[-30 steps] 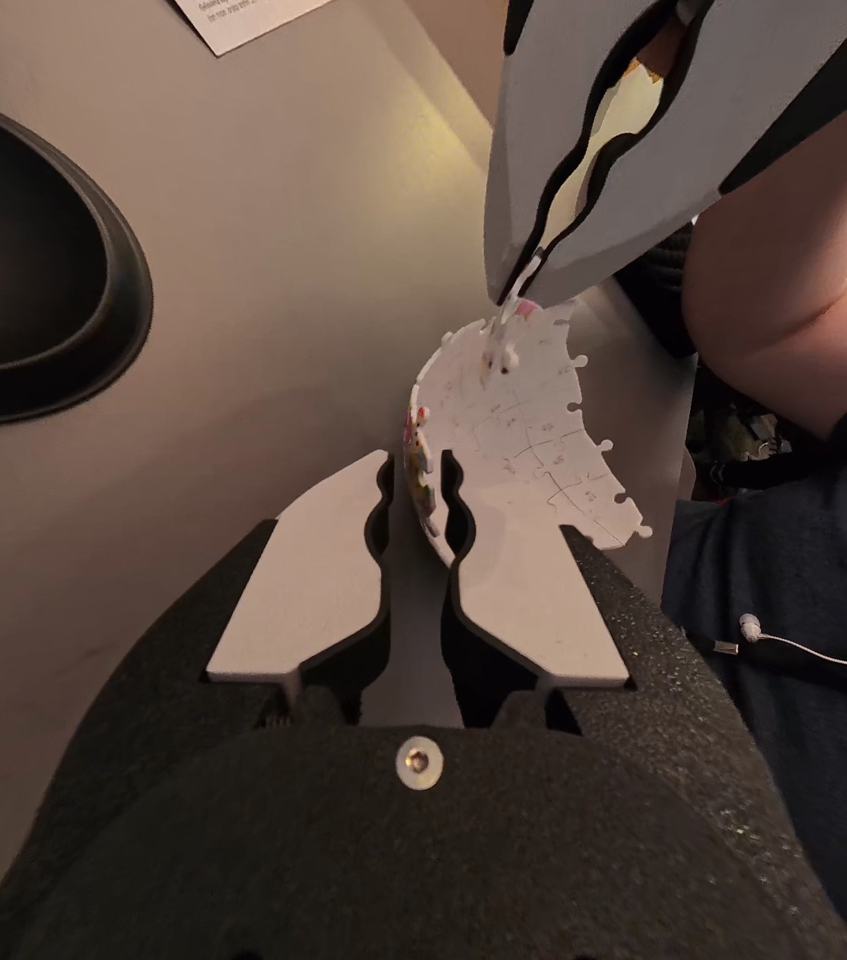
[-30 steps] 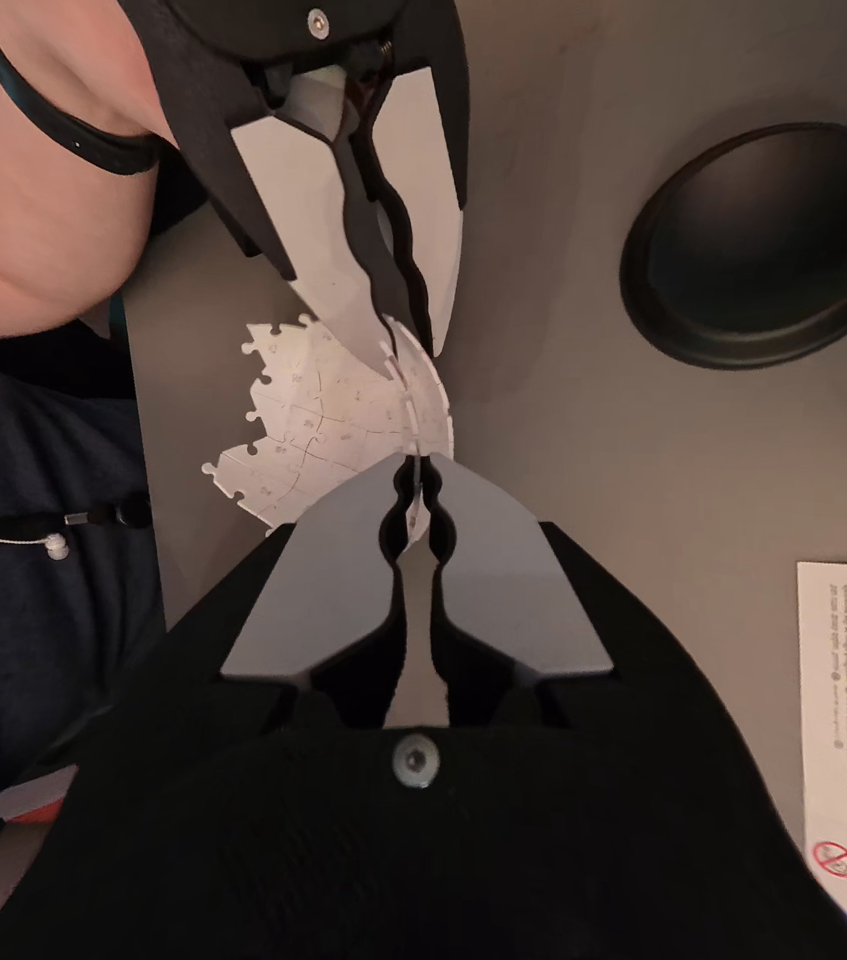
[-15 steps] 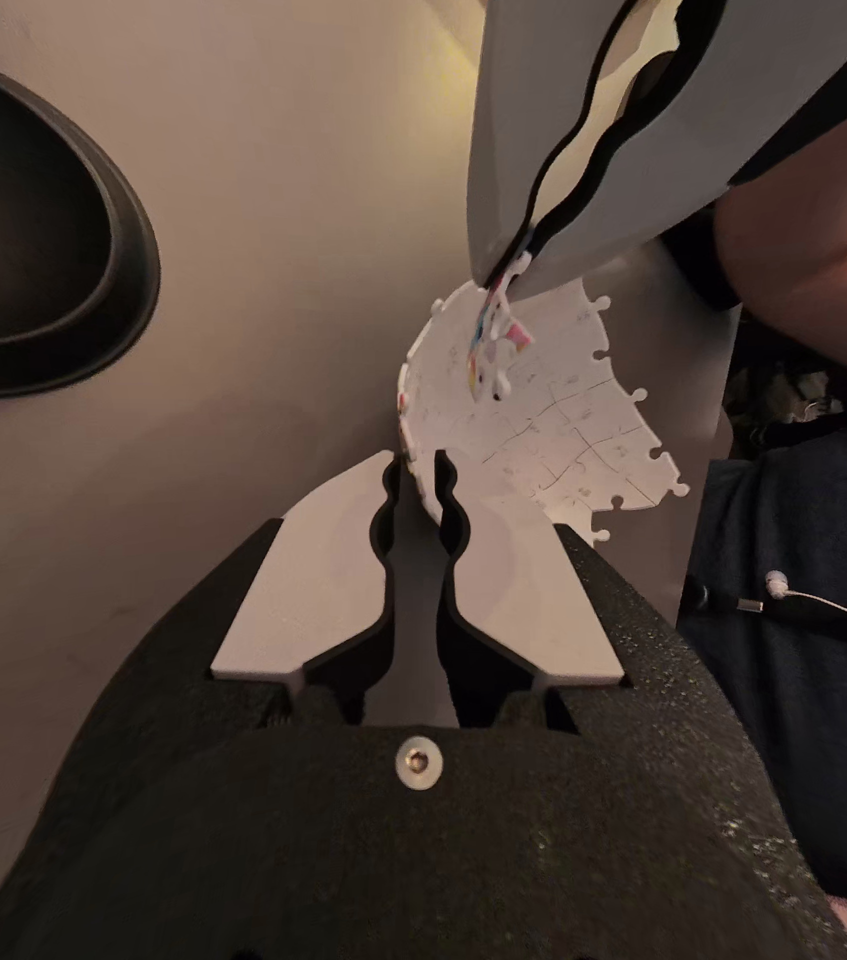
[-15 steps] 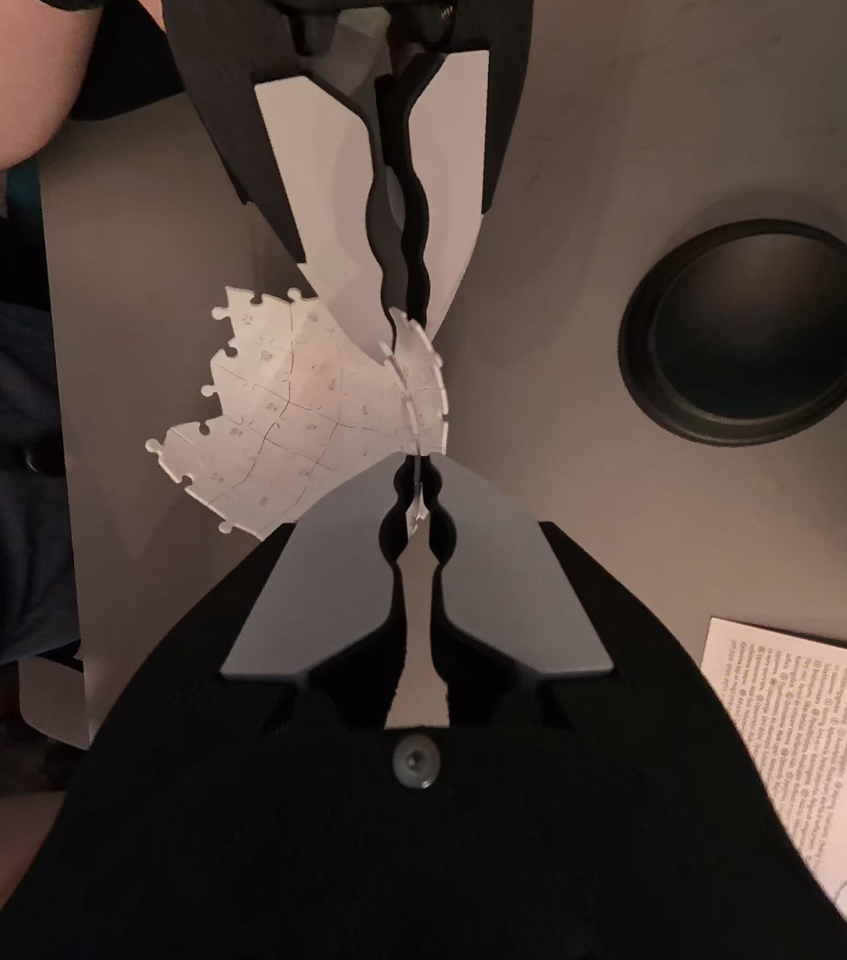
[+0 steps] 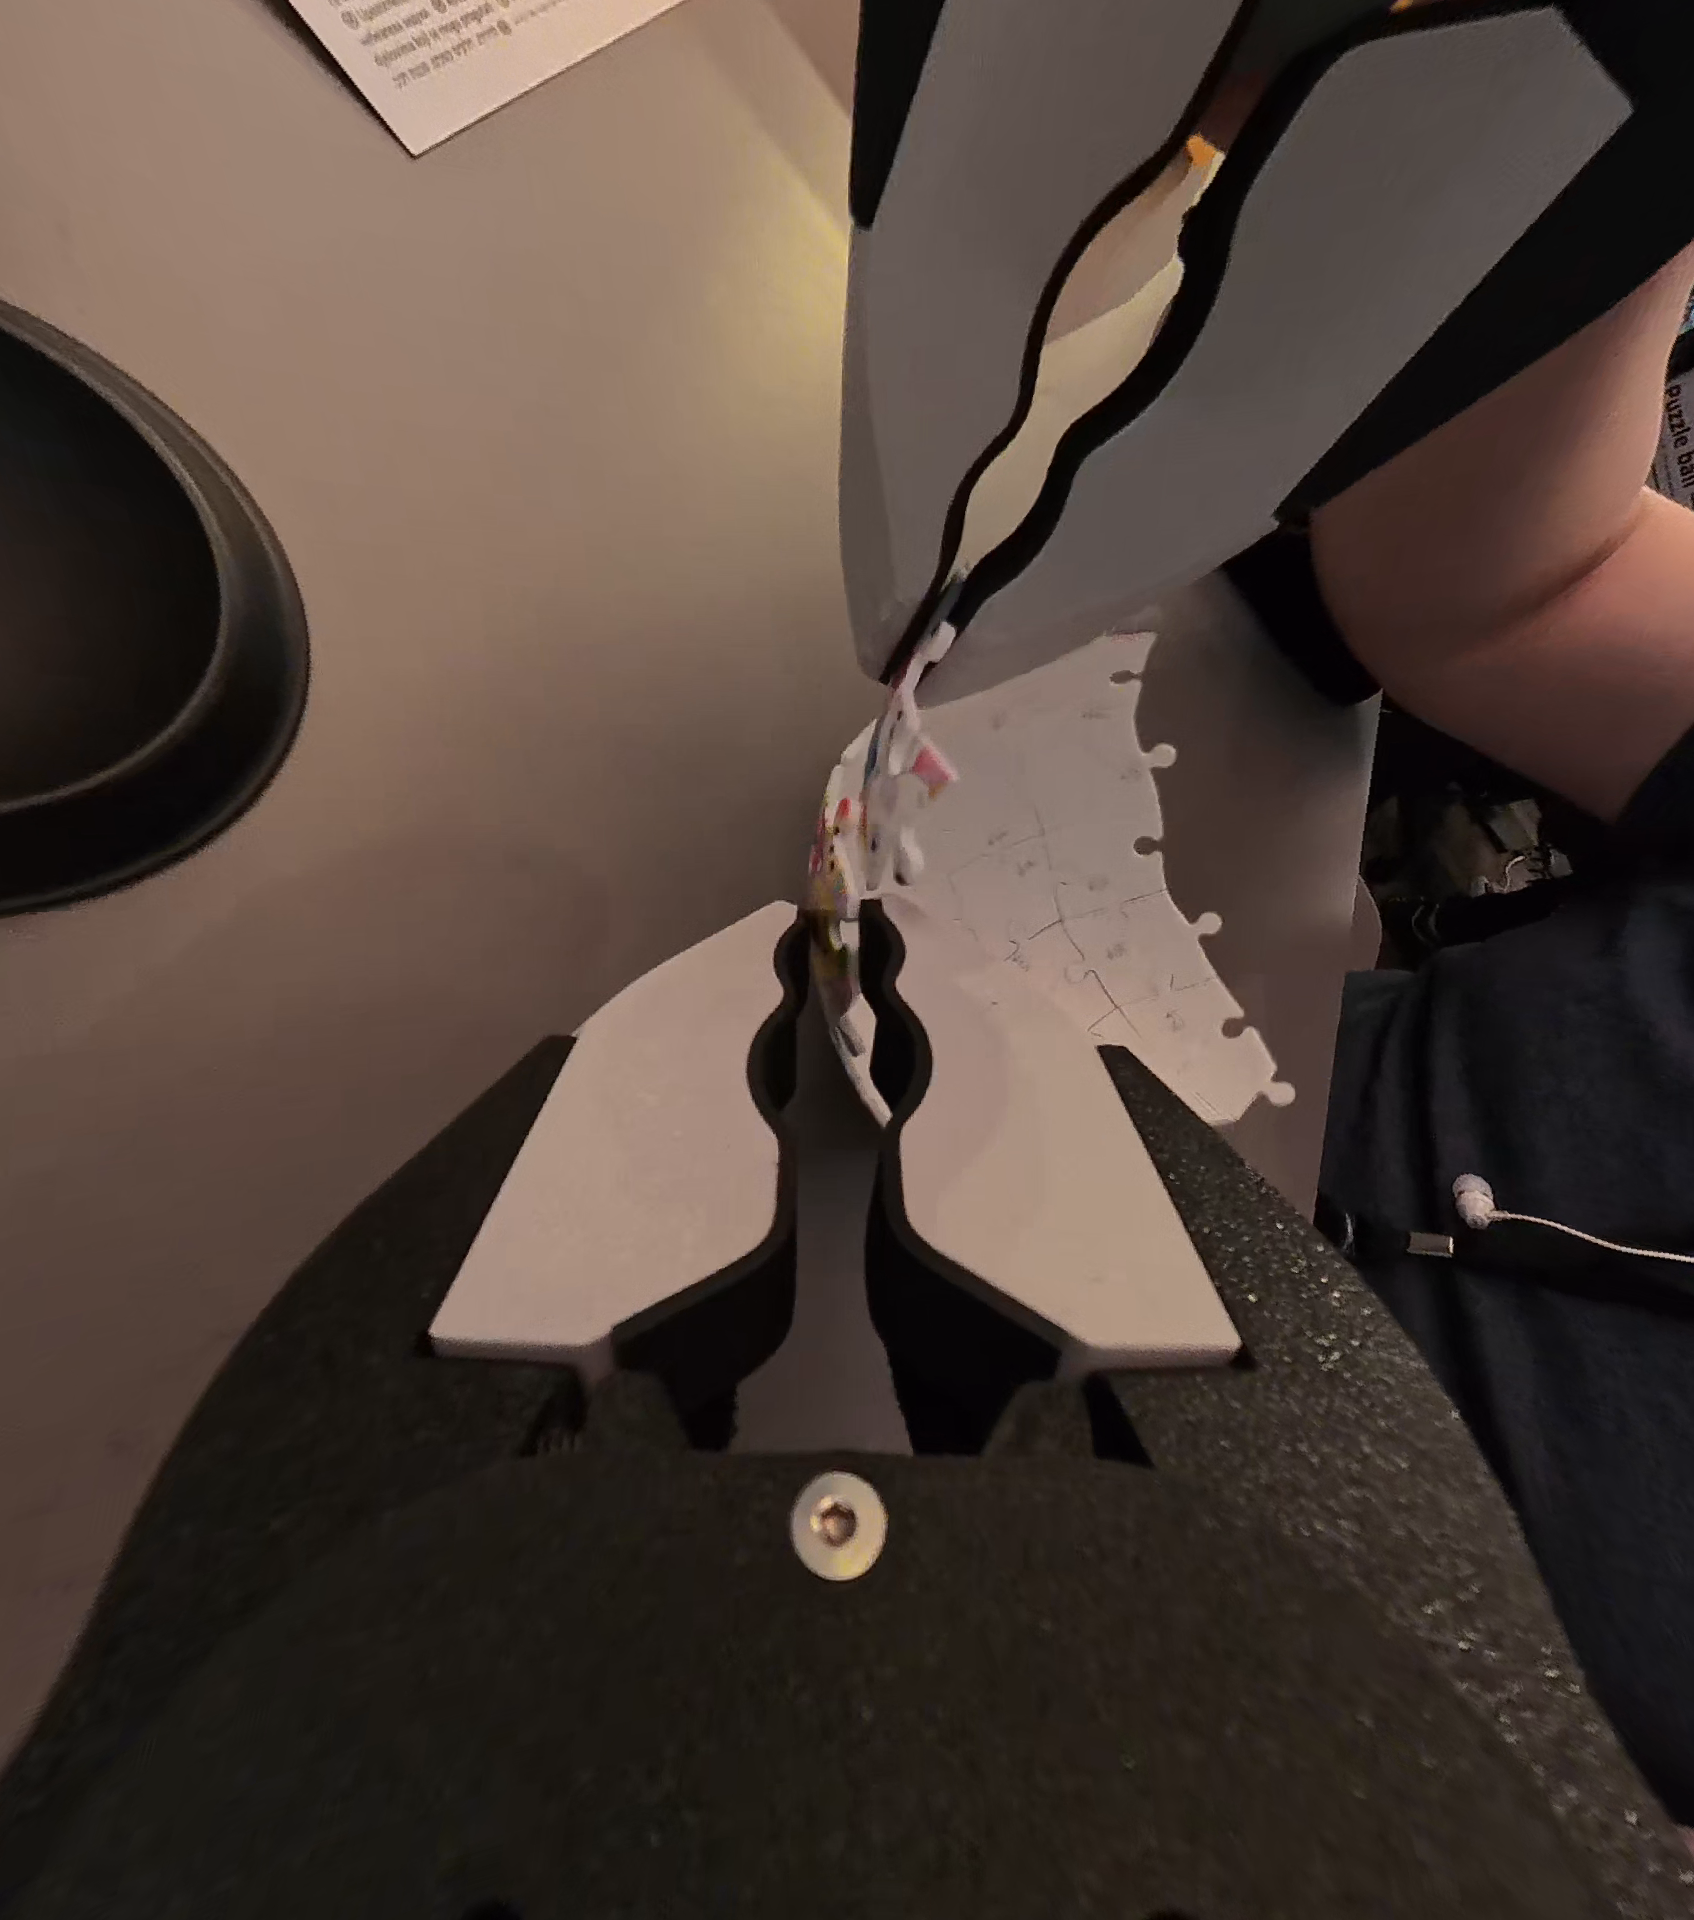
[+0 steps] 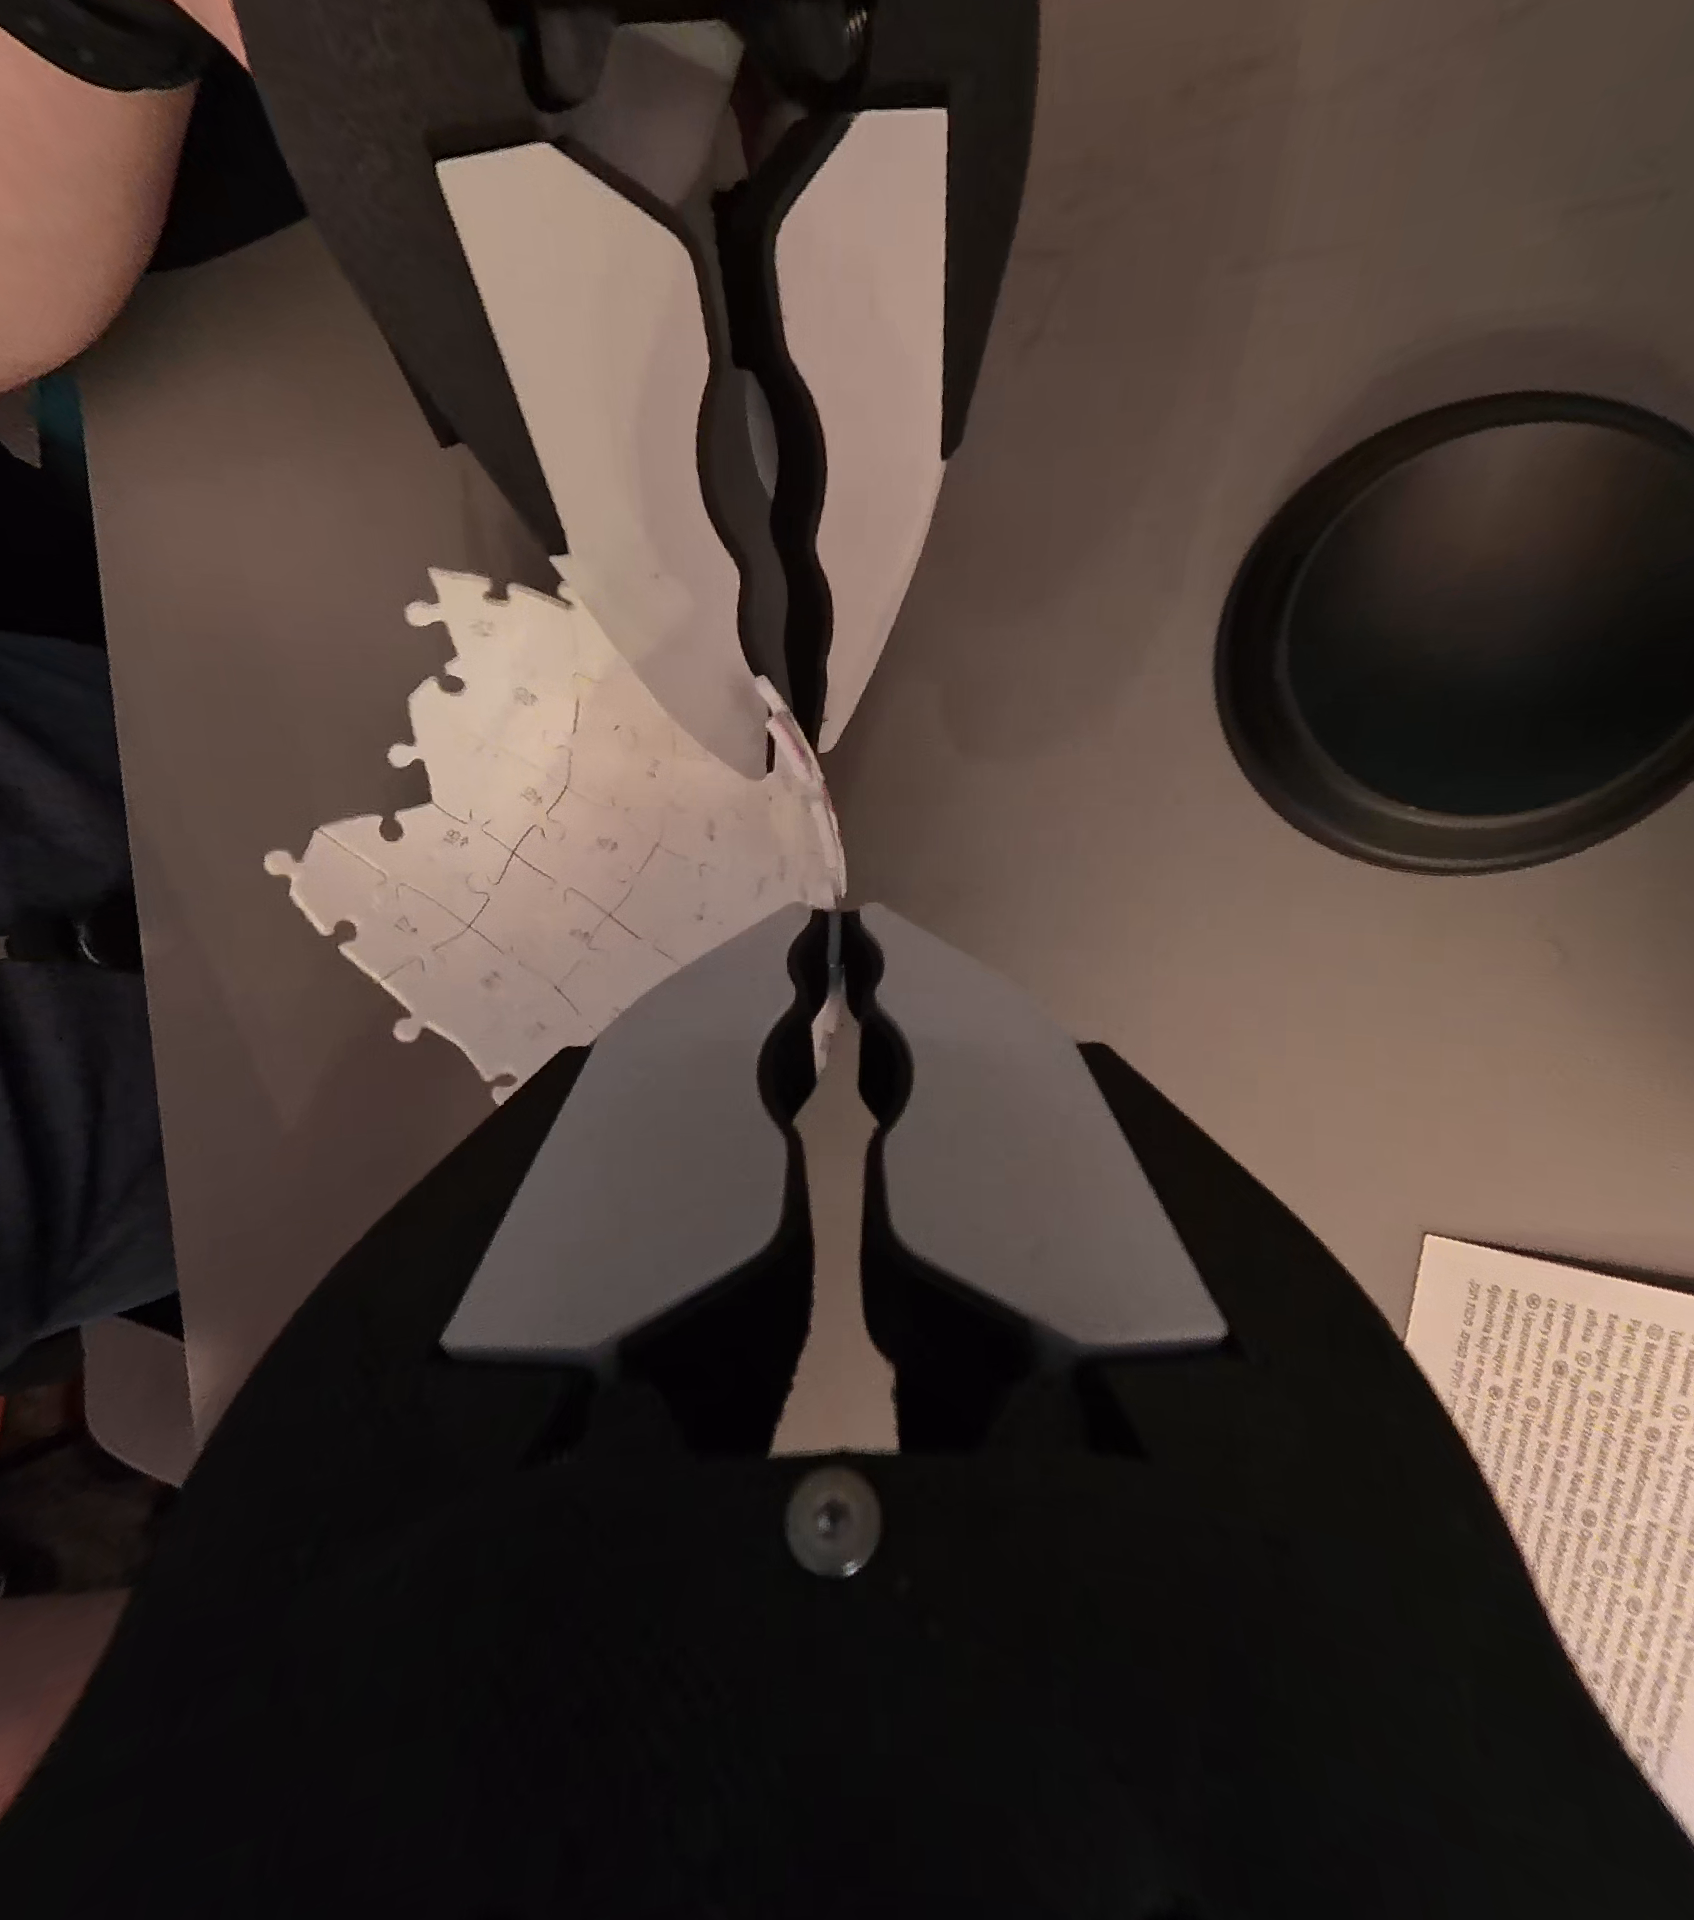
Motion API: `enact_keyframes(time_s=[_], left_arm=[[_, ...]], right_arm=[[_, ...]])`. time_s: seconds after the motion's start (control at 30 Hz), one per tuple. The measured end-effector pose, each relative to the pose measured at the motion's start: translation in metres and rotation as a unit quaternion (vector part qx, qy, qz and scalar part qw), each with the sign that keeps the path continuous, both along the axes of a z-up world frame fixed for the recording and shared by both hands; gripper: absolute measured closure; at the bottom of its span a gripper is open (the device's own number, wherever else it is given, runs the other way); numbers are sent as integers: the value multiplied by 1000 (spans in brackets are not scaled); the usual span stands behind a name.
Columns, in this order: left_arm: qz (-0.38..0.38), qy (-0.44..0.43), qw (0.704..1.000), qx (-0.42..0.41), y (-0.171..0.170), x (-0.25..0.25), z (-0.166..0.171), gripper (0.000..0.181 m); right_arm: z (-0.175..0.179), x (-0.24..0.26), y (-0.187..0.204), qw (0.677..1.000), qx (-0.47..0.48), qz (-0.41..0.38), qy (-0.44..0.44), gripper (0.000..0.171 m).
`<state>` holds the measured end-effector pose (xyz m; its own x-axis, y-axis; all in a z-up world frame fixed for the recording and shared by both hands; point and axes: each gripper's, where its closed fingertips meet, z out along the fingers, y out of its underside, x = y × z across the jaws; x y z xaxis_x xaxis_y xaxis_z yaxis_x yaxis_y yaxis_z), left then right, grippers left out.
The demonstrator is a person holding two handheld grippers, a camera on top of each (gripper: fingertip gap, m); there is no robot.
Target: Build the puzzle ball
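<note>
Printed text covers the leaflet (image 6: pixel 1612 1455); numbers mark the puzzle section (image 6: pixel 552 831).

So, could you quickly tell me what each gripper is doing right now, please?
Left gripper: closed on the curved puzzle section.
Right gripper: closed on a single puzzle piece.

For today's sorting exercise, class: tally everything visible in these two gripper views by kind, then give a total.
Grippers: 2, left gripper and right gripper
Assembled puzzle shell sections: 1, puzzle shell
Loose puzzle pieces: 1, single piece in the right gripper
Black round bowls: 1, bowl
Printed instruction sheets: 1, sheet
Total: 6
</note>
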<state>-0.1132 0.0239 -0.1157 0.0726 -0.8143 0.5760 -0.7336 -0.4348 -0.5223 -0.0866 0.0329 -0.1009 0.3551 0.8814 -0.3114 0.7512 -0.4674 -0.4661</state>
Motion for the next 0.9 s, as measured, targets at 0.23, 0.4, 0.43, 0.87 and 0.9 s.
enact_keyframes(time_s=[0.23,0.4,0.43,0.87,0.9], left_arm=[[-5,-6,1000,-3,1,2,2,172],[-6,-33,999,-15,5,8,14,165],[-8,-35,999,-14,6,9,15,162],[-40,6,999,28,9,22,2,172],[-42,7,999,35,9,23,0,175]], right_arm=[[-3,3,1,1000,1,-6,-15,168],[-4,3,1,1000,-5,-13,-12,168],[-4,4,1,1000,-6,-15,-11,168],[-8,7,4,999,-18,-27,-5,168],[-9,8,5,999,-18,-28,-7,168]])
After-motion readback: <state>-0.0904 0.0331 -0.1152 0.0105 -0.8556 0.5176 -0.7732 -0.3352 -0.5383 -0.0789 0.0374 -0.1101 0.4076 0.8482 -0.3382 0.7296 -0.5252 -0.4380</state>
